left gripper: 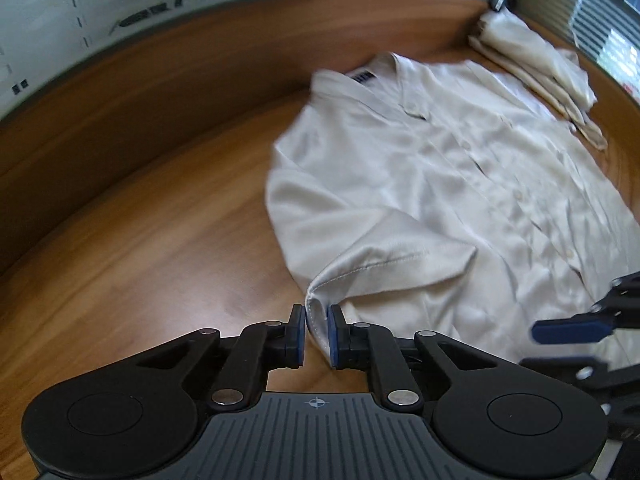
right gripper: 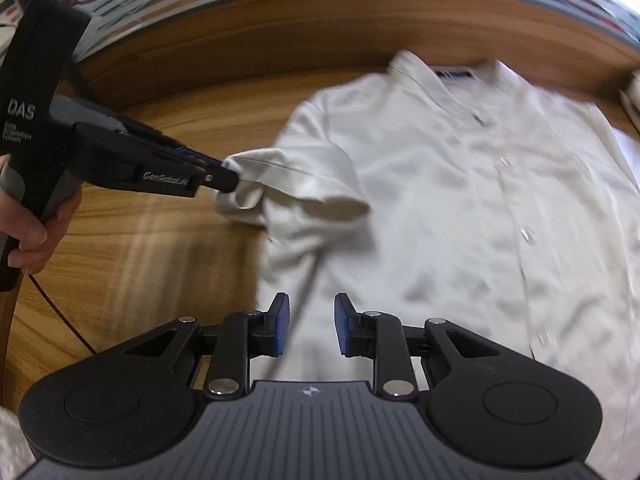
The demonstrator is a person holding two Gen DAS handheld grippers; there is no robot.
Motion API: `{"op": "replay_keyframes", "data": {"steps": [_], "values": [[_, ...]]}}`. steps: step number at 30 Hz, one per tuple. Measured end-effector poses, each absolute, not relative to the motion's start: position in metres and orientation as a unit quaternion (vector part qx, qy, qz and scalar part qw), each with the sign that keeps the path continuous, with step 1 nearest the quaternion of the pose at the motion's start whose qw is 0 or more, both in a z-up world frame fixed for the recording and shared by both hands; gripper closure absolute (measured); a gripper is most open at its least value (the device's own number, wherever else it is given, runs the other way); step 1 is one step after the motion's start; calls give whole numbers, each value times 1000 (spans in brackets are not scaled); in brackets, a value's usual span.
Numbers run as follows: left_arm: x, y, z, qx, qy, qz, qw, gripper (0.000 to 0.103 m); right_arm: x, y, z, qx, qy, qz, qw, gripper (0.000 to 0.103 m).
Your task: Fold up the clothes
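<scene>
Right, my left gripper [left gripper: 317, 334] pinches the shirt's [left gripper: 440, 184] sleeve [left gripper: 384, 268] hem; my right gripper [right gripper: 308, 330] hovers open above the shirt's near side. Slippery fabric may slide free.

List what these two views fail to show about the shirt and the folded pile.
- Shirt hem: hidden by the right gripper body in the right wrist view.
- Collar label: text blurred in both views.
- Folded pile: item count unreadable in the left wrist view; cut by the right wrist frame edge.
- Far sleeve: not visible.
</scene>
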State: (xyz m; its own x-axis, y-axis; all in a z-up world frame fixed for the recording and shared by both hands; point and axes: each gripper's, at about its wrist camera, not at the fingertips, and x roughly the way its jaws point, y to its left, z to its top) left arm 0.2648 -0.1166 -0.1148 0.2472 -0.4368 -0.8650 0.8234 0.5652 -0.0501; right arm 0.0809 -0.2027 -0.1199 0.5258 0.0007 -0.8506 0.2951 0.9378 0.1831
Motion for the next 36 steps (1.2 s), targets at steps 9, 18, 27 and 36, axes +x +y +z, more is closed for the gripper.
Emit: {"op": "replay_keyframes", "data": {"steps": [9, 18, 27, 36], "values": [[287, -121, -98, 197, 435, -417, 773, 90, 142, -199, -129, 122, 474, -84, 868, 68], [301, -121, -104, 176, 469, -425, 754, 88, 173, -208, -152, 109, 491, -87, 860, 68], [279, -101, -115, 154, 507, -480, 699, 39, 175, -216, -158, 105, 497, -92, 856, 88], [273, -102, -134, 141, 528, -468, 694, 38, 165, -215, -146, 111, 483, -87, 864, 92]]}}
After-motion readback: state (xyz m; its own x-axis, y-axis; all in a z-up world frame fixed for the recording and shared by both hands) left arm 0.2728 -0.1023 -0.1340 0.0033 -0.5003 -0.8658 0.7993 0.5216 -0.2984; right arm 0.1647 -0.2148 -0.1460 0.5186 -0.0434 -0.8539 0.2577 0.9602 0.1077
